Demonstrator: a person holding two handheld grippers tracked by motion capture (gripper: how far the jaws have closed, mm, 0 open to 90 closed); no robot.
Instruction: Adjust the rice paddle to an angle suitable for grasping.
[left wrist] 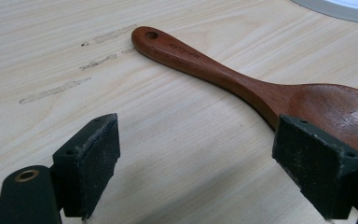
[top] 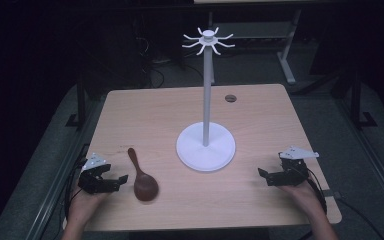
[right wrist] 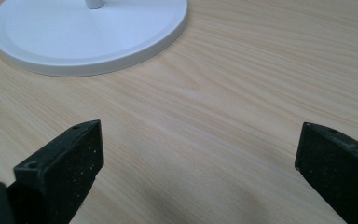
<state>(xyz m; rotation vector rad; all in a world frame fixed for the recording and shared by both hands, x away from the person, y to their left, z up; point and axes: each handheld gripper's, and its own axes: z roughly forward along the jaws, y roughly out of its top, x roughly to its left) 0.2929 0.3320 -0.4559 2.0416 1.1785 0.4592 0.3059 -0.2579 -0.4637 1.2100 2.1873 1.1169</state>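
A dark brown wooden spoon [top: 142,177] lies flat on the table, bowl toward the front, handle pointing away. Its handle has a small hole at the end [left wrist: 151,35]. A white stand [top: 206,145] with a round base, a tall pole and several hooks at the top stands mid-table. My left gripper [top: 117,181] rests open at the front left, just left of the spoon's bowl, with nothing between its jaws. In the left gripper view the spoon [left wrist: 261,88] lies ahead of the wide-apart jaws. My right gripper [top: 266,176] is open at the front right, empty, facing the stand's base [right wrist: 88,37].
The light wood table [top: 155,115] has a small dark round grommet [top: 230,98] near its far edge. Faint scuff marks [left wrist: 56,88] show on the wood beside the spoon handle. Dark floor, cables and desk legs surround the table.
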